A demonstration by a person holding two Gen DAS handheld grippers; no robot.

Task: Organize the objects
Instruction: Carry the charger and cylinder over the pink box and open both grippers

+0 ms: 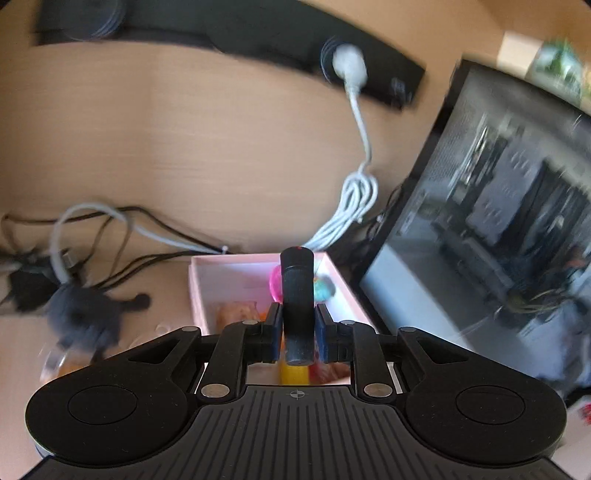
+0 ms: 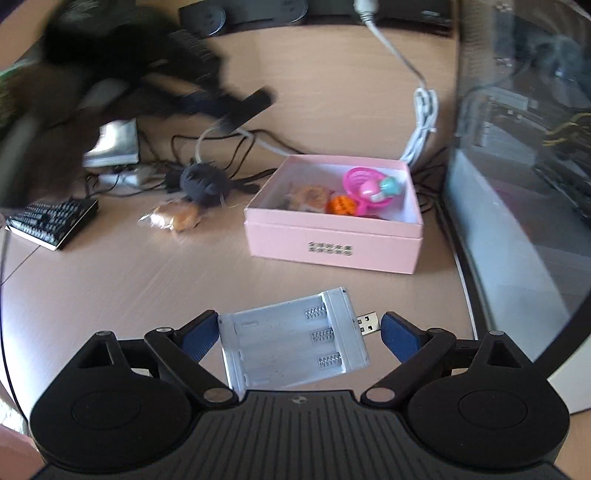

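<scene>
My left gripper (image 1: 297,334) is shut on a black cylinder with a red dot on its tip (image 1: 296,306), held above the open pink box (image 1: 201,291). The box also shows in the right wrist view (image 2: 332,243) and holds a pink toy (image 2: 364,184), an orange ball (image 2: 340,204) and a wrapped snack (image 2: 308,197). My right gripper (image 2: 297,334) is open, its blue pads on either side of a white USB battery case (image 2: 295,339) lying on the desk. The left gripper appears blurred at upper left in the right wrist view (image 2: 207,96).
A wrapped bun (image 2: 173,218) and a dark spiky ball (image 2: 201,182) lie left of the box. Tangled cables (image 1: 110,229), a keyboard (image 2: 51,221), a silver pouch (image 2: 114,144) and a black power strip (image 1: 258,33) sit behind. A monitor (image 2: 517,184) stands at right.
</scene>
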